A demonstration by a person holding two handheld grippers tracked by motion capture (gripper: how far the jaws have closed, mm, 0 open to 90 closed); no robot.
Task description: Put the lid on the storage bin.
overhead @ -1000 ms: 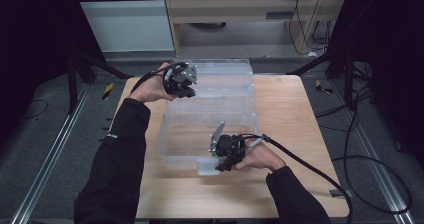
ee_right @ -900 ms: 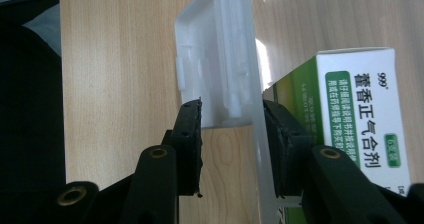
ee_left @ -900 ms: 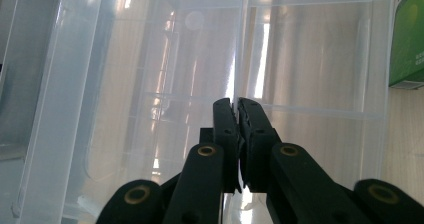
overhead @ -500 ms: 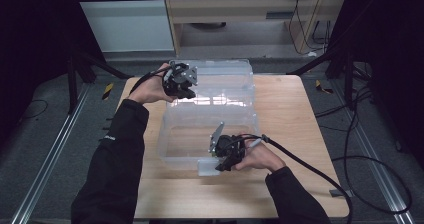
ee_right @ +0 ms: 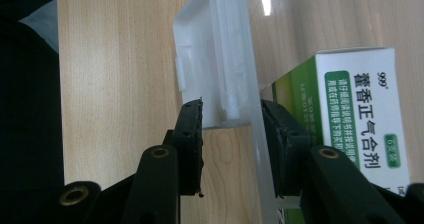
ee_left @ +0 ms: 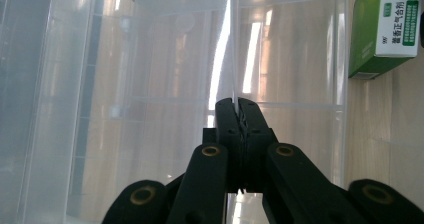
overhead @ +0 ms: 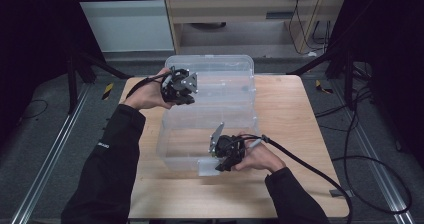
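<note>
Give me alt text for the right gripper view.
The right gripper has its two black jaws around the white latch of a clear plastic bin, above a wooden table. A green and white box sits to the right.

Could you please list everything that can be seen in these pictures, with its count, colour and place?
storage bin: one, clear plastic, middle of the table.
bin latch: one, translucent white, on the bin's near end, between the right gripper's jaws.
medicine box: one, green and white, inside the bin by the near wall.
table: one, light wood, under the bin.
cabinet: one, beige, behind the table.
left gripper: one, black, shut on the bin's far-left wall.
right gripper: one, black, jaws apart around the latch.
sleeves: two, black, from the bottom edge.
</note>
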